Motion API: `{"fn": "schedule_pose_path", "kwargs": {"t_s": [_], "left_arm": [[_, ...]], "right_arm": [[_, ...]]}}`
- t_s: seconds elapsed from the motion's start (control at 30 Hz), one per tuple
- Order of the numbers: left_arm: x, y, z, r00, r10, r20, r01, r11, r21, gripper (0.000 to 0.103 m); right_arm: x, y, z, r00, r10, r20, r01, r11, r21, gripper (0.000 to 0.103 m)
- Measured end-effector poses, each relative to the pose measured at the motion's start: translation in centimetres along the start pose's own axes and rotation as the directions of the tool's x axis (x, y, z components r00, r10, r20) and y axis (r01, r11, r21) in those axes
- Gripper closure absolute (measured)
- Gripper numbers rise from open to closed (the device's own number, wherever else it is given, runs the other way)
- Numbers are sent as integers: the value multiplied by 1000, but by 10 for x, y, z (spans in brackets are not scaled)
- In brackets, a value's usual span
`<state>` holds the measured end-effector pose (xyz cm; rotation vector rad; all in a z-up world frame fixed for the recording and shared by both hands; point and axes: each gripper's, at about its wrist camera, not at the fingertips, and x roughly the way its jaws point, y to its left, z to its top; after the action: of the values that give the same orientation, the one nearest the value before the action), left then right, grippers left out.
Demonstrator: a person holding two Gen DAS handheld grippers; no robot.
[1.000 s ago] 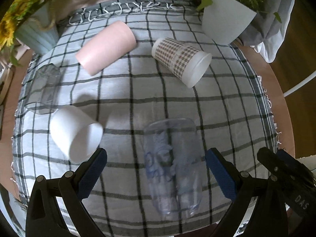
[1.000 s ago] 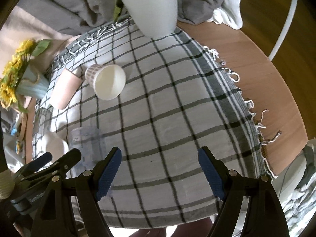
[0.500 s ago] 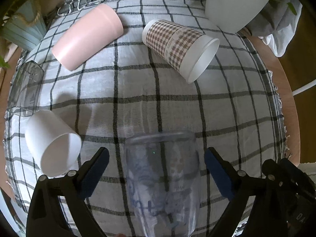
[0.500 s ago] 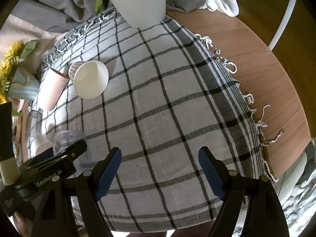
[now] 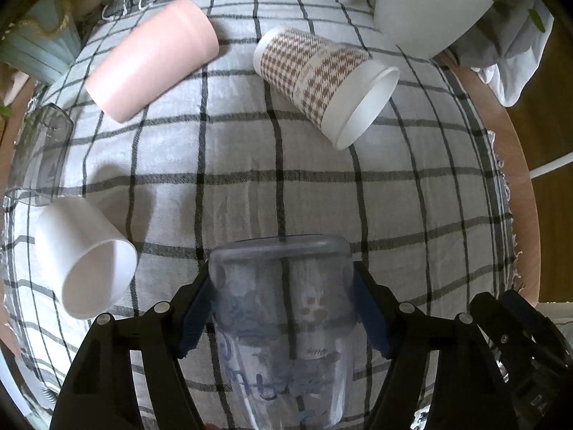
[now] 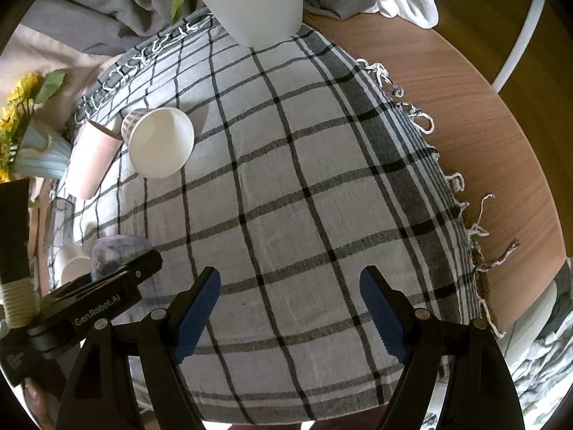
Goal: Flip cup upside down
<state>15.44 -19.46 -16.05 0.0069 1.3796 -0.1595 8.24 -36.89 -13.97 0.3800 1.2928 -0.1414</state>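
Note:
A clear plastic cup with blue print (image 5: 283, 308) lies on its side on the checked cloth (image 5: 250, 150), base pointing away from me. My left gripper (image 5: 283, 313) has closed on it, blue pads pressing both sides. The cup's base also shows in the right wrist view (image 6: 118, 251), behind the left gripper's body. My right gripper (image 6: 290, 308) is open and empty above bare cloth (image 6: 304, 179) near the table's front edge.
Other cups lie on their sides: a pink one (image 5: 150, 61), a houndstooth paper cup (image 5: 326, 82), a white one (image 5: 86, 254) and a clear glass (image 5: 39, 157). A white plant pot (image 5: 429, 3) and a flower vase (image 6: 35, 154) stand at the back. Wooden table edge (image 6: 501, 136) at right.
My left gripper has moved forward around the clear cup and closed its pads onto it. The right gripper has drifted slightly and stays open.

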Motion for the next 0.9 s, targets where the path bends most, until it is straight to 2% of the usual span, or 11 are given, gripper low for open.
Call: {"fn": "schedule_pose_path", "kwargs": {"t_s": [0.5,0.9], "left_arm": [[-37,5,20,993,8,119,-10,1000,15,31],[-51,-6,25,979,20,204,-31,998,54,31]], "right_arm": [[-25,7,18,996,27,81,-26,1000,-11,23],[-30,8,17,995,34,90,-33,999,-9,23]]}}
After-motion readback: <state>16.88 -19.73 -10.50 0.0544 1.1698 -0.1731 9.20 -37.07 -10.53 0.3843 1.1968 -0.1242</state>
